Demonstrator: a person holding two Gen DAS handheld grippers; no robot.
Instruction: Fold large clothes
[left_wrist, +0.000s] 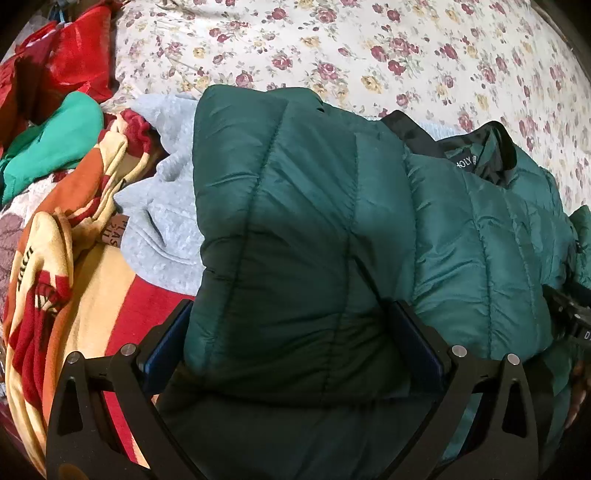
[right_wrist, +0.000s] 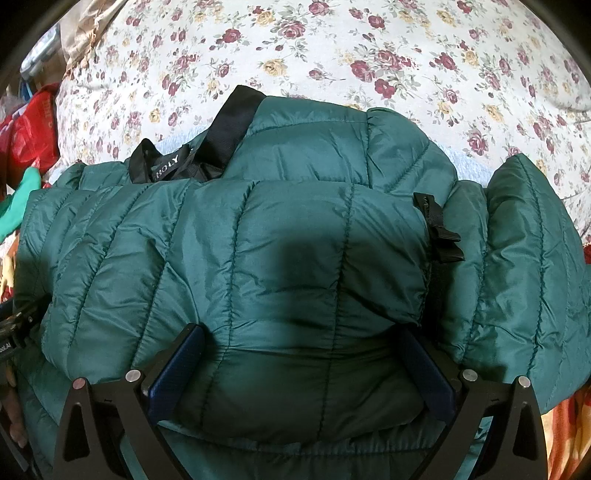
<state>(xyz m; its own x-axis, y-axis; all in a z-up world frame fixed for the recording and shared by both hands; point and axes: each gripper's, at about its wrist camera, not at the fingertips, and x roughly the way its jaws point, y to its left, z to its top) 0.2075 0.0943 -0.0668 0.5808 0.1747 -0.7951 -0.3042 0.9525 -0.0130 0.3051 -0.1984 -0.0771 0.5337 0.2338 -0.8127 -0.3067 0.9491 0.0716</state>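
While the floral bedsheet (right_wrist: 332, 48) fills the upper frame, the green puffer jacket (right_wrist: 295, 236) lies across the centre, partly folded over its black collar (right_wrist: 236, 122). Both tongs stand wide, each straddling padded fabric: left gripper (left_wrist: 291, 332) and right gripper (right_wrist: 301, 354). Judged mid-fold; next calls for flattening or doubling the bundle.

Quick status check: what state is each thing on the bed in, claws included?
Green puffer jacket: partly folded, padded layers doubled over, collar exposed.
Left claw: wide apart around a jacket fold.
Right claw: wide apart around a jacket fold.
Grey sweater: crumpled, unfolded.
Striped cloth: bunched, unfolded.
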